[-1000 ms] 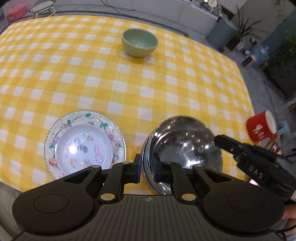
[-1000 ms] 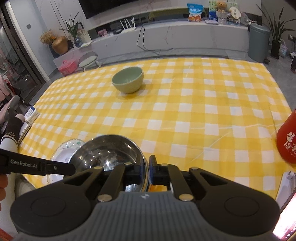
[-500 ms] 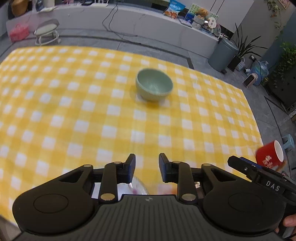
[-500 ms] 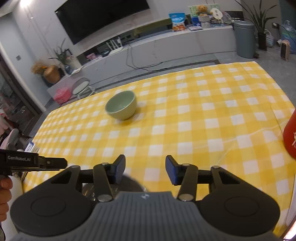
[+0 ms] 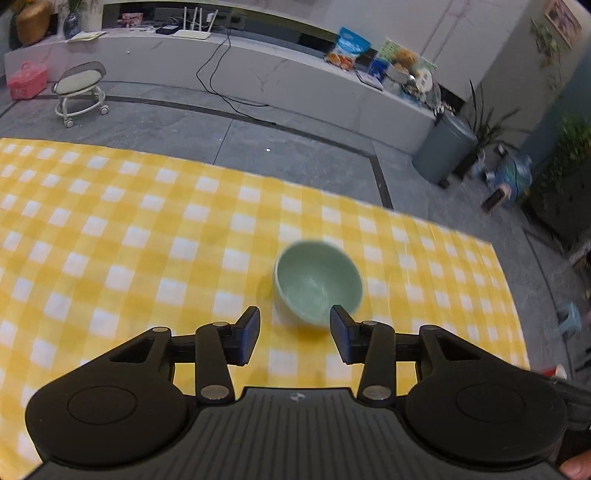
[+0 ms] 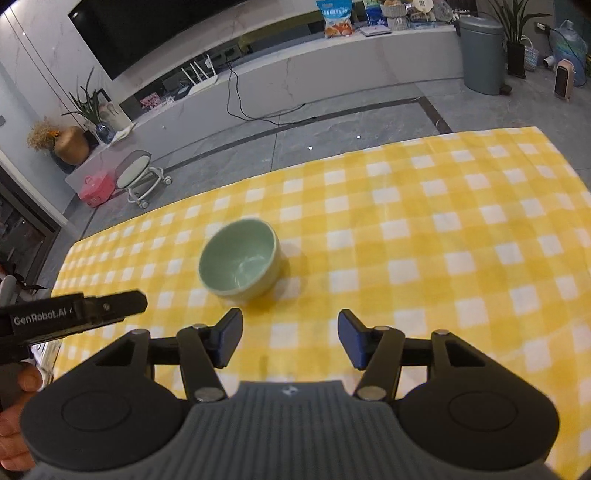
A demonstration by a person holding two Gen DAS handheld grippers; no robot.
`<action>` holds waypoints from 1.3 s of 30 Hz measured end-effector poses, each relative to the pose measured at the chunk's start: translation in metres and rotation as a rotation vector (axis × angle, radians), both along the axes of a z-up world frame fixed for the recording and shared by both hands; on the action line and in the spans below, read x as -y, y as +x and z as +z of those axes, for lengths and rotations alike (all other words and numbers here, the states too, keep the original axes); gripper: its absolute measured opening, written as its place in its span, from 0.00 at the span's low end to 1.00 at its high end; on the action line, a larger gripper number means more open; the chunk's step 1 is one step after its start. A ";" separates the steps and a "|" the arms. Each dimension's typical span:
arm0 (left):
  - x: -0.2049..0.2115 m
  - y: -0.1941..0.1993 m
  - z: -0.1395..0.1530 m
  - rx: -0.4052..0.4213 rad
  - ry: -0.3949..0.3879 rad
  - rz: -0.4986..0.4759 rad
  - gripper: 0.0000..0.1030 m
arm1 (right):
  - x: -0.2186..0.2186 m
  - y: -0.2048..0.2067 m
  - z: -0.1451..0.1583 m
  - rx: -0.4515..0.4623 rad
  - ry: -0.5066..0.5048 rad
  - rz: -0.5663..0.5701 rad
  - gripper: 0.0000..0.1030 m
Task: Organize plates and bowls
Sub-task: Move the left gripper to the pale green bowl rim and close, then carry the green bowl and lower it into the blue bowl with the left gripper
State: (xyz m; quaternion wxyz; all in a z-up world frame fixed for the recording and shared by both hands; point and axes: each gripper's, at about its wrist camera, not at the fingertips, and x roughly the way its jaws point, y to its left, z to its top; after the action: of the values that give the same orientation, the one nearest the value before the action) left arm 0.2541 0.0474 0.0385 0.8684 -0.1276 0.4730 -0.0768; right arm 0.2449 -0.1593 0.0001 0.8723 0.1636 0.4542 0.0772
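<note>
Step in hand looks like the reach for the green bowl [image 5: 318, 282], upright mid-bench at 12 o'clock of left gripper [image 5: 294, 334]; both grippers' fingers wide, empty; next: straddle rim, pinch.

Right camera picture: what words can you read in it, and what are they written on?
"GenRobot.AI" in white letters on the black left gripper, at the left edge.
The snack bag on the far counter has print too small to read.
Nothing is written on the green bowl.
</note>
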 end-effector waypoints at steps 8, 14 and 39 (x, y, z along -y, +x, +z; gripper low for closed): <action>0.002 0.045 -0.043 -0.077 0.011 0.016 0.47 | -0.017 0.060 -0.030 -0.097 0.000 -0.036 0.49; 0.007 0.063 -0.065 -0.105 0.031 0.013 0.47 | -0.028 0.087 -0.052 -0.151 0.014 -0.039 0.36; 0.015 0.074 -0.083 -0.187 0.006 0.047 0.09 | -0.041 0.109 -0.080 -0.245 0.040 -0.074 0.08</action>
State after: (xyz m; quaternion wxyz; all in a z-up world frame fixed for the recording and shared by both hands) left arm 0.3277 0.0323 -0.0449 0.8223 -0.1426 0.5492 -0.0427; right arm 0.3534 -0.1186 -0.0800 0.8090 0.2061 0.5495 0.0334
